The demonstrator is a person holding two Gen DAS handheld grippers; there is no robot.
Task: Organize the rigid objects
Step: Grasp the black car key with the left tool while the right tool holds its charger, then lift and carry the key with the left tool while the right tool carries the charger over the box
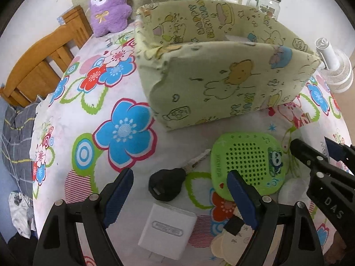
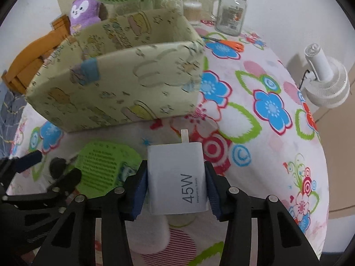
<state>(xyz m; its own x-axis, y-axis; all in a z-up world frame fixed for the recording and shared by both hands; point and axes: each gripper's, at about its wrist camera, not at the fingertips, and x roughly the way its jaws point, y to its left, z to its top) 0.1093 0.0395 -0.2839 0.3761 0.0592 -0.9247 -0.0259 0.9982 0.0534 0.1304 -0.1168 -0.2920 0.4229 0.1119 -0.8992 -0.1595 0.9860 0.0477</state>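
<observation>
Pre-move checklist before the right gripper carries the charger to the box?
1. Right gripper shut on 45W charger: ok.
2. Pads on both charger sides: ok.
3. Fabric box top open: ok.
4. Room inside the box: cannot tell.
5. Left gripper open, nothing between its pads: ok.
6. Second white charger, black key and green speaker not in the box: not ok.

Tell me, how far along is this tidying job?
Early on, by the look of it. Something white may already lie inside the fabric box. The right gripper is clamped on a 45W charger. The open left gripper hovers over the black key, white charger and green card, all unsorted.
</observation>
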